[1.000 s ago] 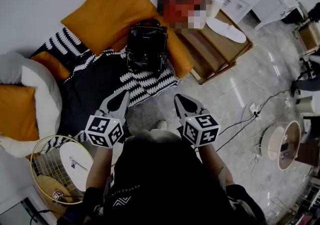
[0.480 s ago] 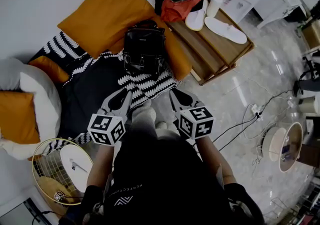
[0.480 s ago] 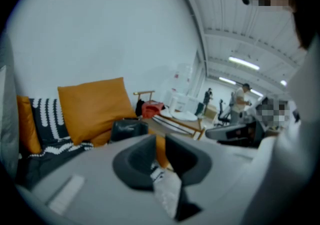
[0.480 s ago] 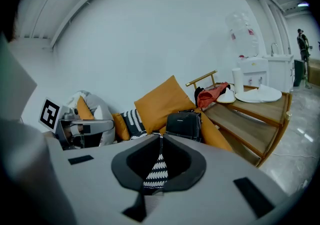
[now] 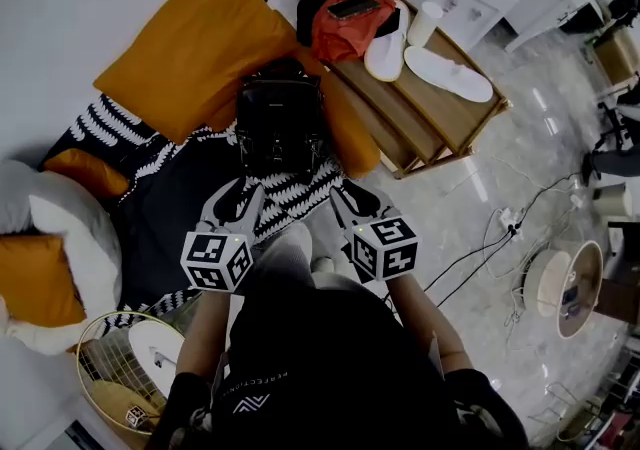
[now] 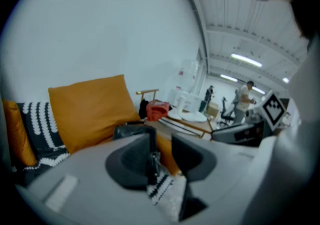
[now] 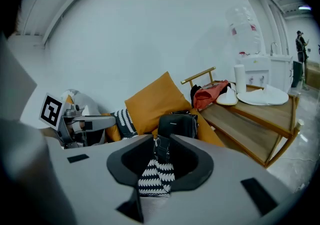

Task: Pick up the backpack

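Observation:
The black backpack [image 5: 280, 123] stands upright on a dark mattress, leaning against orange cushions [image 5: 195, 43]. Both grippers hover side by side just short of it, above a black-and-white patterned blanket [image 5: 290, 193]. My left gripper [image 5: 243, 192] and right gripper [image 5: 340, 192] point at the backpack without touching it. Their jaws have just been opening, each showing a narrow gap with nothing in it. In the left gripper view the backpack [image 6: 131, 130] shows beyond the left gripper [image 6: 161, 141]. In the right gripper view the backpack [image 7: 177, 124] stands straight ahead of the right gripper [image 7: 163, 141].
A low wooden bench [image 5: 440, 113] to the right carries a red bag [image 5: 350, 23], white slippers [image 5: 445, 73] and a cup. A wire basket [image 5: 130, 378] sits at lower left, a white cushion [image 5: 60, 238] at left. Cables and a round appliance [image 5: 560, 288] lie on the floor at right.
Both grippers have moved forward, closer to the backpack, and sunk a little. Their jaws stand slightly apart now, where they were shut before.

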